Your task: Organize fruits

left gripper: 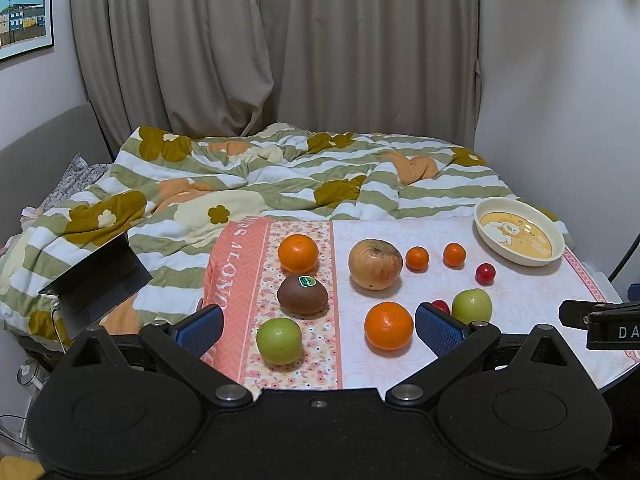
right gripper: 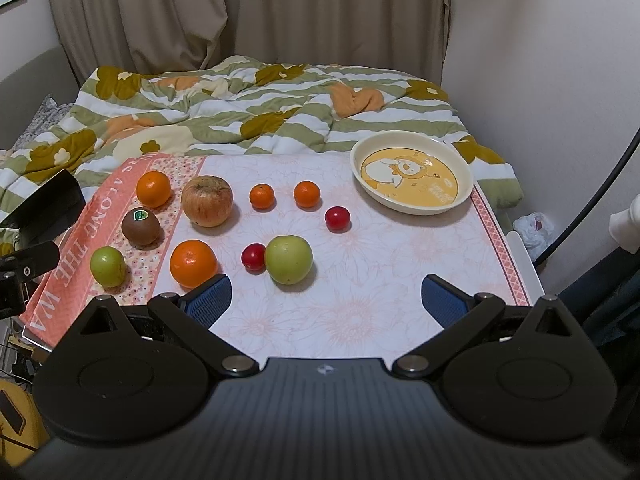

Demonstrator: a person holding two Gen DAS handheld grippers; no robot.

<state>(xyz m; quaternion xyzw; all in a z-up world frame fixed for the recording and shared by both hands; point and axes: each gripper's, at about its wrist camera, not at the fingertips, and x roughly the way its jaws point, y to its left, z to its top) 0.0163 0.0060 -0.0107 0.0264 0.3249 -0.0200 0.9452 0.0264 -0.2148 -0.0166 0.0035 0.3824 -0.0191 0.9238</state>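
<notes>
Fruits lie loose on the table mat [right gripper: 360, 300]. There is a big apple [right gripper: 206, 200], a kiwi [right gripper: 140, 226], two large oranges [right gripper: 193, 263] [right gripper: 153, 188], two small oranges [right gripper: 262, 196] [right gripper: 307, 194], two green apples [right gripper: 289, 259] [right gripper: 107, 266] and two red plums [right gripper: 337, 218] [right gripper: 253, 257]. A cream plate [right gripper: 412, 172] with a yellow cartoon stands empty at the back right. My left gripper [left gripper: 318, 326] is open above the near edge, with a green apple [left gripper: 279, 341] and an orange [left gripper: 388, 325] between its fingers. My right gripper [right gripper: 326, 298] is open and empty over the bare mat.
A bed with a striped flowered quilt [right gripper: 240, 108] lies behind the table. A dark laptop [left gripper: 96, 280] sits on the bed to the left. Curtains [left gripper: 280, 40] hang behind. A black cable [right gripper: 592, 200] runs down at the right.
</notes>
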